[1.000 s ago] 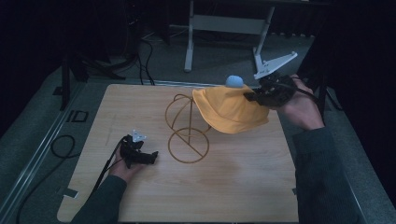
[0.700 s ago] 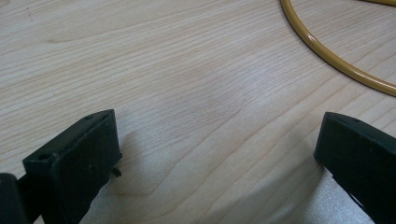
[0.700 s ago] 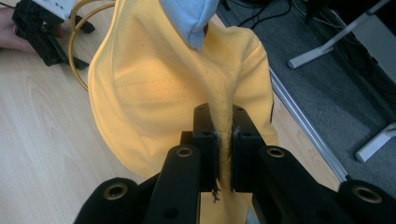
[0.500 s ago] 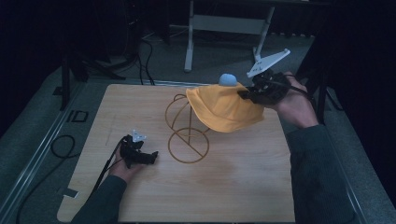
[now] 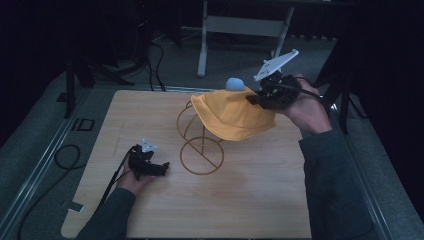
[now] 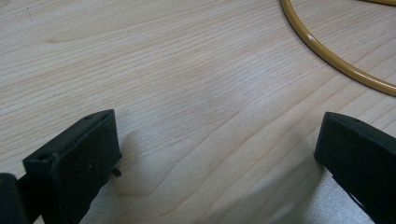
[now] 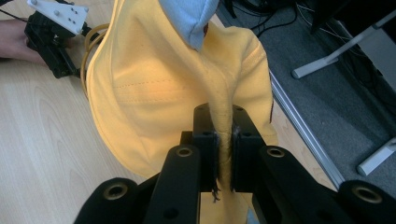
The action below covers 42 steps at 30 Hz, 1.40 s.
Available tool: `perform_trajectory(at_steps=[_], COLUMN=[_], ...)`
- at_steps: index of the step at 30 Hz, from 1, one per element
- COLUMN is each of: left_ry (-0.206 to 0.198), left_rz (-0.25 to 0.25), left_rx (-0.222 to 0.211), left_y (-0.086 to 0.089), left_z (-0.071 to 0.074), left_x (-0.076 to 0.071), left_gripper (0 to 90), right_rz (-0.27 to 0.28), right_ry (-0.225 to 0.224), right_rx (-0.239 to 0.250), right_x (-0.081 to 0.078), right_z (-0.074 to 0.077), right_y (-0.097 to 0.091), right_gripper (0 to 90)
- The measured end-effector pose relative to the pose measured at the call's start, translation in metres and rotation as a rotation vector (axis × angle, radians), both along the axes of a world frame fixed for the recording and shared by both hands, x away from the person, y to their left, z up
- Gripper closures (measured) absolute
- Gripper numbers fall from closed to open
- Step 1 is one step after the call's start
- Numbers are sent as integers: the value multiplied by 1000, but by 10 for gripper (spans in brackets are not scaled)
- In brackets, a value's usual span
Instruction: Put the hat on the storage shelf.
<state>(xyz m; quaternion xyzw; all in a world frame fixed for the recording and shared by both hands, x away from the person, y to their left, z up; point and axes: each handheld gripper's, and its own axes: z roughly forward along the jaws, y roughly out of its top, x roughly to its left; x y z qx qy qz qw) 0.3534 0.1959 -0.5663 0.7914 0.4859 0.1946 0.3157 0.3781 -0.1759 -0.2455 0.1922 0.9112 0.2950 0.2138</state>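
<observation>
Since a second ago, the right gripper (image 5: 256, 99) is carrying the yellow hat (image 5: 231, 114) leftward, pinching its fabric tight, hanging it over the gold wire stand (image 5: 200, 145). Left gripper (image 5: 161, 169) is resting spread wide on the wooden table (image 5: 250, 200), just beside the stand's base ring.

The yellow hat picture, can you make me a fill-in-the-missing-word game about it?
1. The right gripper is shut on the ____ hat.
2. The hat hangs over a gold wire ____ on the table.
3. The left gripper rests on the table with its jaws ____.
4. The little bobble on top of the hat is light ____.

Missing words: yellow; stand; open; blue
</observation>
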Motion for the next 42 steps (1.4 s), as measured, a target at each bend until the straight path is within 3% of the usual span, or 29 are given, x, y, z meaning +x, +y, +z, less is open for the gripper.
perform_trajectory(at_steps=[20, 30, 42], left_ry=[2, 4, 6], left_rz=[-1, -5, -7], left_rx=[-2, 2, 3], left_y=[0, 0, 1], left_z=[0, 0, 1], left_x=[0, 0, 0], left_gripper=[2, 1, 1], right_rz=[39, 68, 97], right_ry=[15, 28, 32], right_rx=[-2, -49, -74], right_x=[12, 18, 21], right_z=[-10, -18, -27], right_y=[42, 79, 107], right_gripper=[836, 835, 823])
